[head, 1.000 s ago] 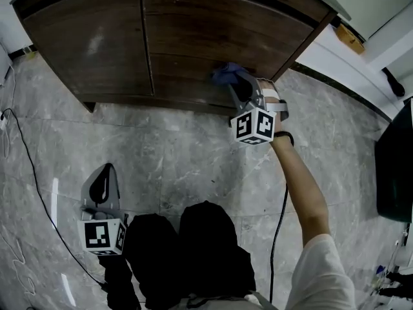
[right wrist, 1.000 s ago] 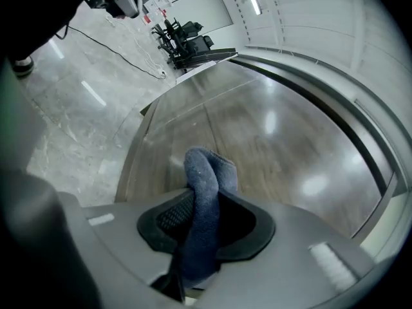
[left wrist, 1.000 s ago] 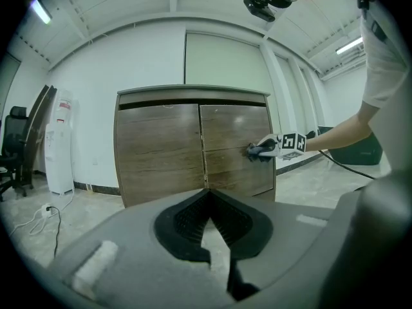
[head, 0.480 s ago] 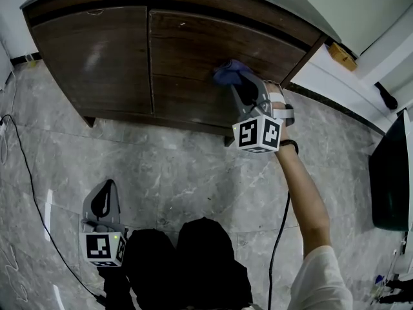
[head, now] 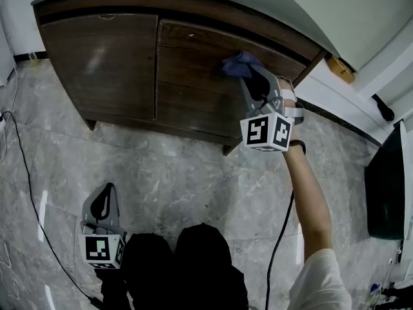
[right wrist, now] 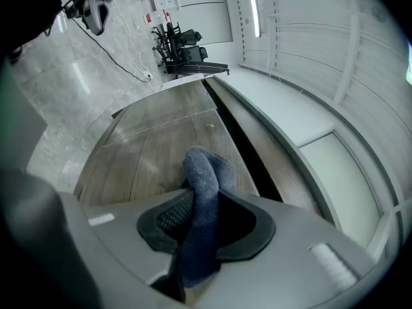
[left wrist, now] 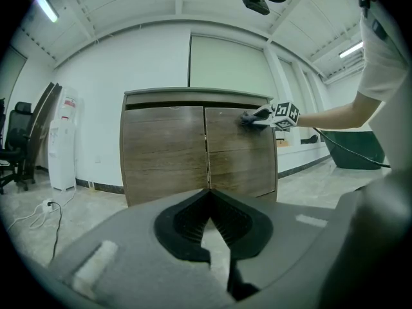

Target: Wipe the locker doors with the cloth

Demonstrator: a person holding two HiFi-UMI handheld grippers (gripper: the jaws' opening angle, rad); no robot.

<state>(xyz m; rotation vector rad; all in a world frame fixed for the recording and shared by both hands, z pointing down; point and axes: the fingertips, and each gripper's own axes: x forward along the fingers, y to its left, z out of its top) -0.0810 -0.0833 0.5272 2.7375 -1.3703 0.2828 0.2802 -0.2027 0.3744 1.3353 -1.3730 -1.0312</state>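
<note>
The locker is a low wooden cabinet with a left door (head: 97, 63) and a right door (head: 200, 89). A blue cloth (head: 239, 63) is pressed against the upper part of the right door, close under the top edge. My right gripper (head: 250, 76) is shut on the blue cloth (right wrist: 201, 198), which bulges out past the jaws onto the wood. From the left gripper view, the right gripper (left wrist: 257, 116) shows small against the right door (left wrist: 241, 153). My left gripper (head: 106, 189) hangs low over the floor, far from the locker, its jaws together and nothing in them (left wrist: 209, 195).
A black cable (head: 26, 173) snakes over the grey marble floor at the left. Another cable (head: 279, 237) hangs from the right arm. A dark bin (head: 387, 179) stands at the right. The person's black trousers (head: 187, 263) fill the bottom middle. A white tall unit (left wrist: 64, 140) stands left of the locker.
The right gripper has carried the cloth up the right door, from near its lower part to just under the top edge. The left gripper has stayed low by the floor.
</note>
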